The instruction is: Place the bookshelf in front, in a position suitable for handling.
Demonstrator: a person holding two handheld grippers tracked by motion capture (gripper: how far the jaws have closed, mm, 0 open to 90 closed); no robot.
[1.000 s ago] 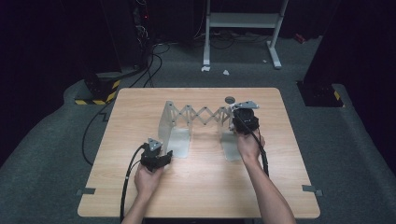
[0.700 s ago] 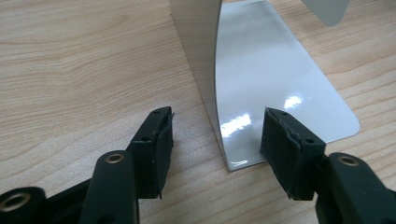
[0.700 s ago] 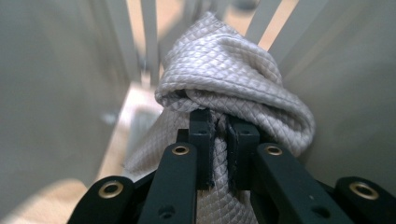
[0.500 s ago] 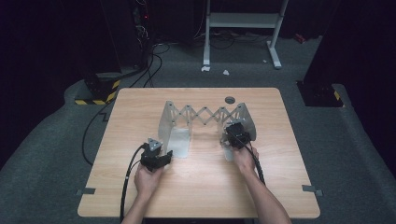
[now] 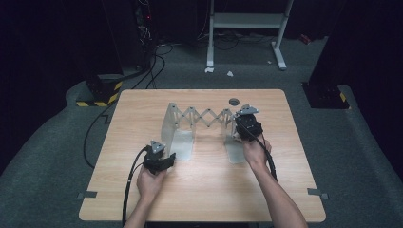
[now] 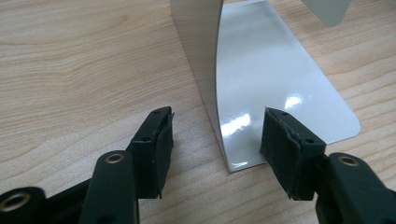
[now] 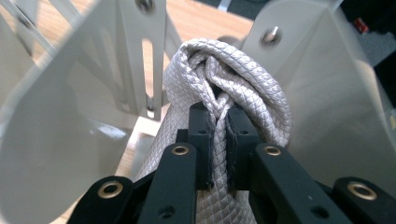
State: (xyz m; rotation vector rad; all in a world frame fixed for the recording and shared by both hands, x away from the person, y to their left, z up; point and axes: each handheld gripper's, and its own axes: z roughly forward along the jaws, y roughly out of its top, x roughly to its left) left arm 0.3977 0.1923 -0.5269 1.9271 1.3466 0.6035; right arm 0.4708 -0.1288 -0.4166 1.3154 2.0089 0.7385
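Work in hand: a folded cloth is being set into an extendable metal rack (image 5: pixel 204 118) on a wooden table (image 5: pixel 204 194).
Right gripper (image 7: pixel 218 122): jaws nearly together, pinching a fold of the cloth (image 7: pixel 261 98). The narrow pinch on one fold appears chosen so the bundle can be steered between the rack plates without unrolling.
Cloth, place: directly ahead of the right gripper's jaws and wrapped over their tips, between two grey plates of the rack; in the high view it sits at the rack's right end under the right gripper (image 5: pixel 248 124).
Cloth, material: pale grey-white fabric with a fine quilted diamond weave, soft, rolled into a rounded bundle.
Left gripper (image 6: pixel 217 140): jaws half open, holding nothing; the near corner of the rack's left end plate (image 6: pixel 205 93) stands between the pads, untouched on either side.
Left gripper, purpose: judged to stand ready to steady the rack while the other hand loads it.
Rack, material: thin glossy grey sheet metal, flat foot with rounded corners, upright plates joined by riveted scissor links.
Table: light wood grain, smooth.
Risk: the light rack may slide when pushed.
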